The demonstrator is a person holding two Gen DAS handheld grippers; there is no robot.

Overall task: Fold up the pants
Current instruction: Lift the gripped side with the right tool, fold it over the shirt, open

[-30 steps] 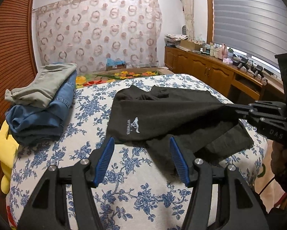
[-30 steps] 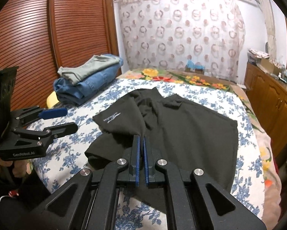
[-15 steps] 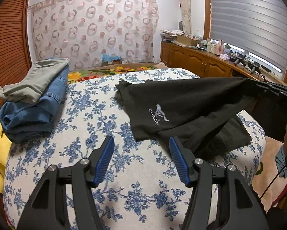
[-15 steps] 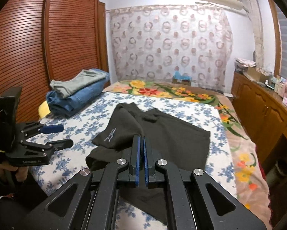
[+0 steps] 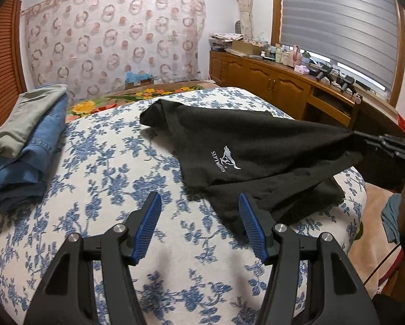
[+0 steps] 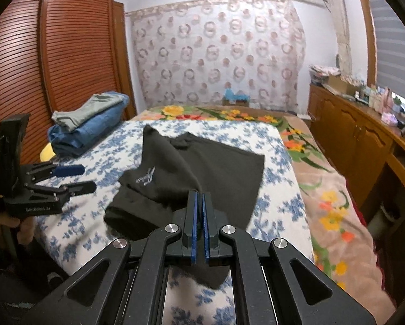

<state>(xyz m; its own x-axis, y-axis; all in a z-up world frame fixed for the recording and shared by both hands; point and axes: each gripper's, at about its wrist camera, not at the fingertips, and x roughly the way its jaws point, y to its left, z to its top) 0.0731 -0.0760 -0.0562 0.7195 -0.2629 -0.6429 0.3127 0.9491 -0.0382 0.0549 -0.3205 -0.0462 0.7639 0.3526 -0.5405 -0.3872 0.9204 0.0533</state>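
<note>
A: How do the left tongs (image 5: 199,224) stand?

B: Apart, a good way open, with nothing between the blue pads (image 5: 148,224). They hang over the near part of the bed (image 5: 107,162), above the blue-flowered sheet, touching no cloth. The near hem of the black pants (image 5: 256,146) lies just beyond the right pad.

A: And the right tongs (image 6: 199,224)?

B: Closed tight on an edge of the black pants (image 6: 202,168). In the right wrist view the two pads meet with dark fabric pinched between them. In the left wrist view the cloth runs taut from the bed up to those tongs (image 5: 365,138) at the far right, lifted clear of the sheet on that side.

A: Where do the pants sit?

B: On the middle of the bed, partly doubled over, the white logo (image 5: 225,159) facing up on the top layer. A lower layer spreads out under it toward the near right corner of the mattress.

A: Anything else on the bed?

B: A stack of folded clothes (image 5: 21,140) at the far left, a grey-green piece on top of blue denim, well apart from the pants. A hand (image 6: 18,224) holds the left tongs' grip at the left of the right wrist view.
</note>
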